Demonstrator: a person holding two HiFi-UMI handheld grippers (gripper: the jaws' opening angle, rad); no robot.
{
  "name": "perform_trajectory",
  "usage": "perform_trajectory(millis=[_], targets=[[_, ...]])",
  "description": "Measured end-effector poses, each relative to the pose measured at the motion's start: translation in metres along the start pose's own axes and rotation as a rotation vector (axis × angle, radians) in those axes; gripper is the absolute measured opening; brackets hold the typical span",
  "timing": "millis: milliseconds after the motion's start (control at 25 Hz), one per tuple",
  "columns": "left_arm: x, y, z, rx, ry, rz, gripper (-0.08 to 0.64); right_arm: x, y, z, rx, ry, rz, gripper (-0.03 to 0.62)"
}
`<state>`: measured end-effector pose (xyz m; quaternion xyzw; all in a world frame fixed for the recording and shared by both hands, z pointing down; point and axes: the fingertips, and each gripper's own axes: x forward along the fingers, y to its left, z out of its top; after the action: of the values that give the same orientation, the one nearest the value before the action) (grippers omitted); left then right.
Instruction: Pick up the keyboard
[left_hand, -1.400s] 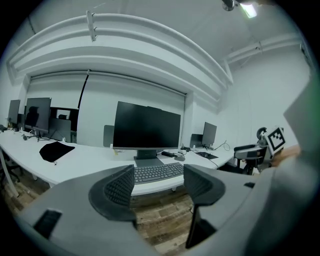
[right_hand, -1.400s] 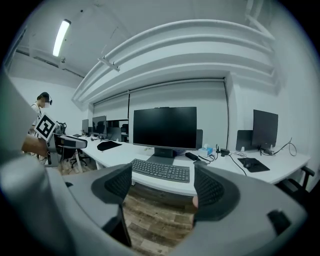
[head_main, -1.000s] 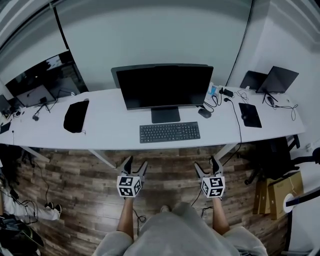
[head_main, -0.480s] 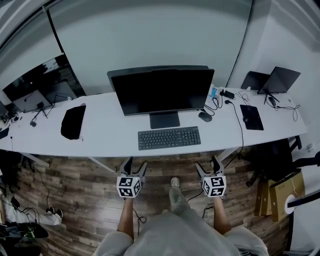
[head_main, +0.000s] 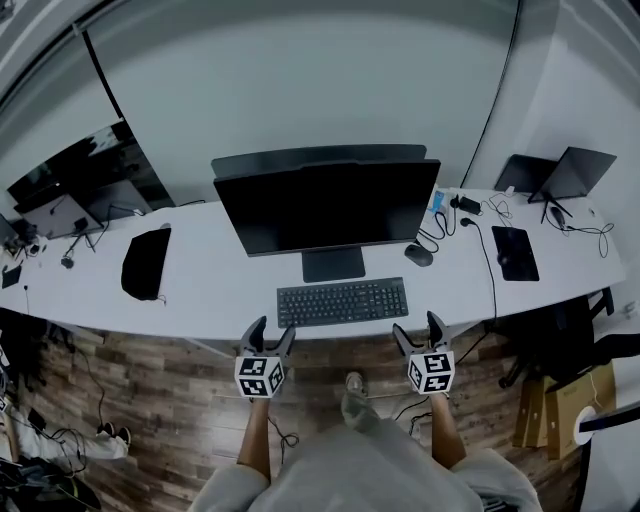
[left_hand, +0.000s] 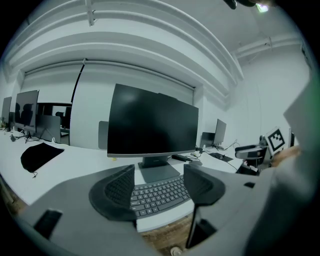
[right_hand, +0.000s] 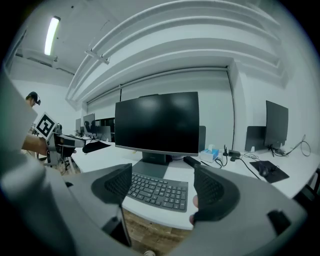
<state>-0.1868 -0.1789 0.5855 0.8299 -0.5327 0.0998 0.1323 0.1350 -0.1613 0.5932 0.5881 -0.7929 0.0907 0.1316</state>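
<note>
While left gripper (head_main: 272, 328) and right gripper (head_main: 416, 326) hang open, empty, short of the keyboard (head_main: 342, 301), approach seems in hand, its ends likely to be straddled next.

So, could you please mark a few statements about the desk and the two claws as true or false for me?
1. The keyboard lies flat on the desk in front of the monitor. True.
2. The left claw is shut on the keyboard. False: its jaws stand apart and empty, short of the desk edge.
3. The right claw is open and holds nothing. True.
4. The mouse lies left of the keyboard. False: it lies to the right of the monitor's stand, behind the keyboard's right end.
5. A black pouch lies on the desk, left of the monitor. True.
</note>
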Motion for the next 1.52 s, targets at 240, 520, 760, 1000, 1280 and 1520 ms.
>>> perform_trajectory(millis=[240, 520, 760, 1000, 1280, 1520], targets=[[0.039, 0.015, 0.016, -0.012, 0.013, 0.032, 0.301, 0.044, -0.027, 0.017, 0.0, 0.009, 0.022, 0.374], [0.078, 0.029, 0.034, -0.017, 0.021, 0.07, 0.301, 0.093, -0.058, 0.03, 0.011, 0.013, 0.044, 0.371], [0.107, 0.042, 0.036, -0.028, 0.052, 0.108, 0.301, 0.13, -0.078, 0.031, 0.028, 0.035, 0.065, 0.371], [0.133, 0.047, 0.036, -0.044, 0.065, 0.141, 0.301, 0.161, -0.092, 0.029, 0.026, 0.053, 0.097, 0.371], [0.144, 0.064, 0.034, -0.048, 0.09, 0.168, 0.301, 0.189, -0.087, 0.028, 0.031, 0.071, 0.137, 0.371], [0.141, 0.072, 0.025, -0.059, 0.116, 0.177, 0.301, 0.197, -0.08, 0.02, 0.034, 0.097, 0.151, 0.371]])
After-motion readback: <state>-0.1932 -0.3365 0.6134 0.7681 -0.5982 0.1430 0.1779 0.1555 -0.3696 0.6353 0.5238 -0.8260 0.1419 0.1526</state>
